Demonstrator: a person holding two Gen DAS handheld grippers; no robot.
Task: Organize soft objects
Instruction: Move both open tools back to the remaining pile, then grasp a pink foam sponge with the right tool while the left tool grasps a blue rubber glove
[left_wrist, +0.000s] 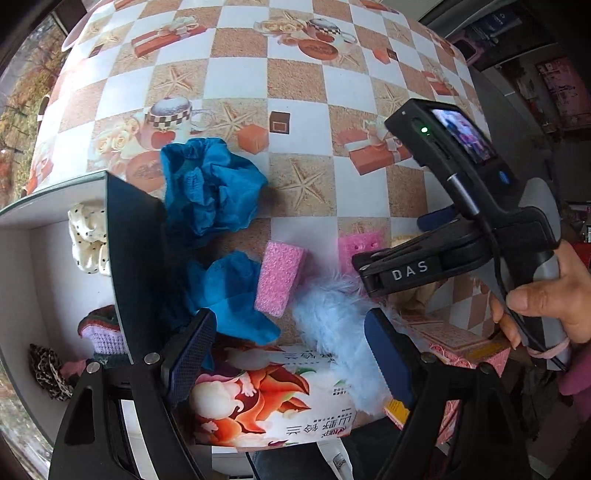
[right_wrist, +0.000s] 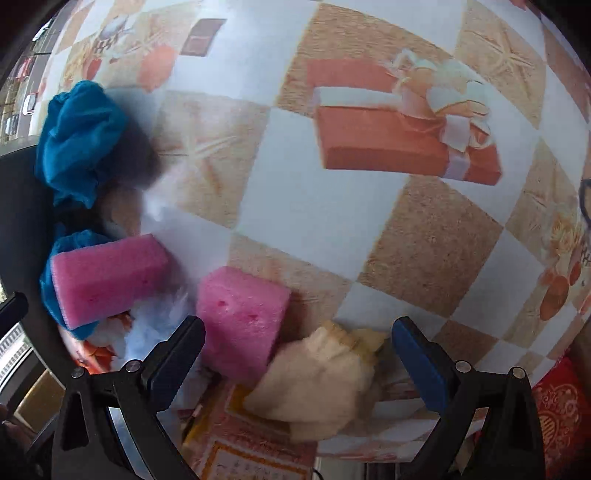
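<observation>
Left tongs (left_wrist: 291, 354) and right tongs (right_wrist: 297, 360) both gape wide, empty, poised over the clutter.

Judged mid-reach: the right pair hangs above the cream cloth (right_wrist: 317, 391), just beside the pink sponge (right_wrist: 242, 314); next it must sink and pinch. Blue cloths (left_wrist: 214, 188) lie beyond that sponge, against the white box (left_wrist: 48, 258) on the checkered desk (left_wrist: 295, 92).

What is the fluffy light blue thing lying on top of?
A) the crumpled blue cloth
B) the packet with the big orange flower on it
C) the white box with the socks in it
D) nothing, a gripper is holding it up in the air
B: in the left wrist view the fluffy light blue thing lies across the top of the flower-printed packet.
</observation>
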